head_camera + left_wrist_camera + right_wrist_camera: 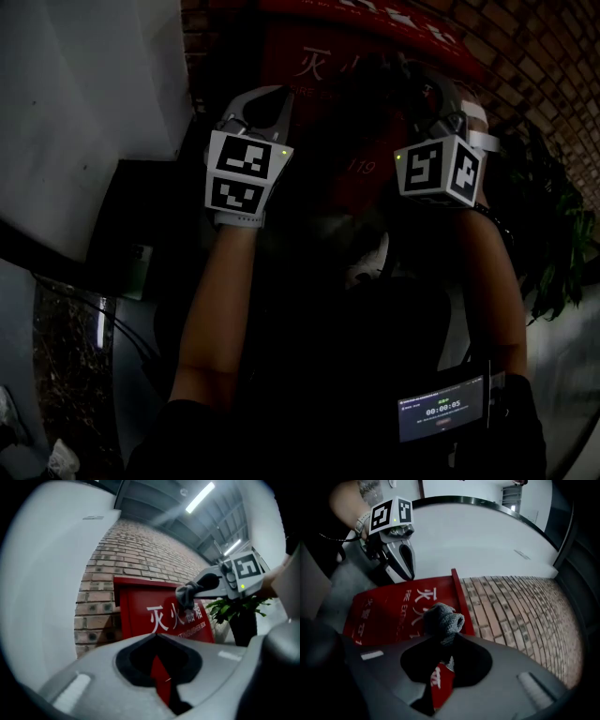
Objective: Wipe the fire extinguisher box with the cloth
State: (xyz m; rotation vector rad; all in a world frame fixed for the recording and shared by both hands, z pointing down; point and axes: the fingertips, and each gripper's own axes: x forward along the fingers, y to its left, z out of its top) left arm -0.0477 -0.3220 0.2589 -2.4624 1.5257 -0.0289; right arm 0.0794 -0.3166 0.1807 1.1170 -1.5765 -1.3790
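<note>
The right gripper (pixel 444 639) was clamped on a bunched grey cloth (pixel 443 617), while the left gripper (pixel 157 636) was closed on nothing. I'd say the cloth wanted pressing flat and drawing across in overlapping strokes. The fire extinguisher box (pixel 389 613), red with white lettering, stood against the brick wall (pixel 511 616) just ahead.

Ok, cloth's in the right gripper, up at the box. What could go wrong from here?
The cloth is a small wad pinched in the right gripper; rubbing the box may tug it free or let the jaws scrape the red face. The left gripper, shut and empty, hangs close by; a wide stroke could hit it.
</note>
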